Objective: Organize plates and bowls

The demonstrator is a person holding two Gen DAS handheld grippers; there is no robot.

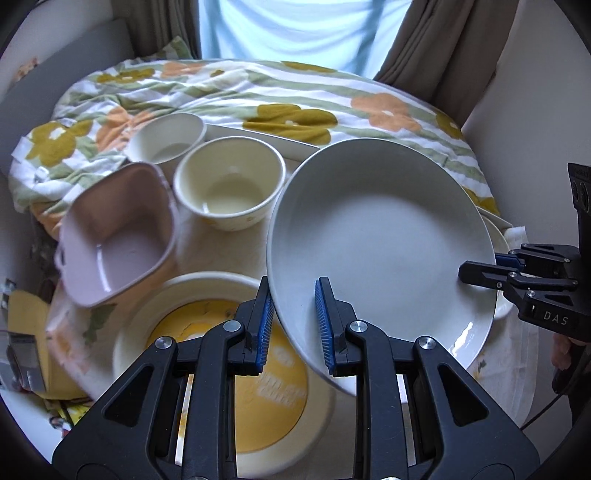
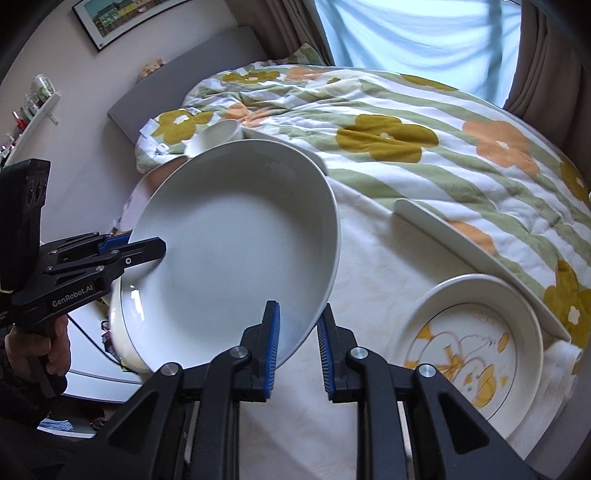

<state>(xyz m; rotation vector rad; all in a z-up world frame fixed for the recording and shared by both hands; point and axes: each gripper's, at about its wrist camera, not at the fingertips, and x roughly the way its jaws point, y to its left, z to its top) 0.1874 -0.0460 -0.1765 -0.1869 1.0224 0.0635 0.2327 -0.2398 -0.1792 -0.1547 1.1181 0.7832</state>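
grey plate (image 1: pixel 380 240) held tilted, lifted | L gripper (image 1: pixel 293 325) clamped on near-left rim | R gripper (image 2: pixel 297 347) clamped on right rim | yellow plate (image 1: pixel 229 369) seen under left side, prob stack target

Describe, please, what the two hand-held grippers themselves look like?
Both are black plastic frames with triangular cut-outs, silver pivot screws and ribbed blue pads. The left hand-held gripper bears white "GenRobot.AI" lettering; the right hand-held gripper shows "DAS", with a thin black cable below.

Daylit window (image 2: pixel 413 33) between brown curtains (image 2: pixel 546 62), floral quilt (image 2: pixel 424 122), grey headboard (image 2: pixel 177 77), framed picture (image 2: pixel 122 18).
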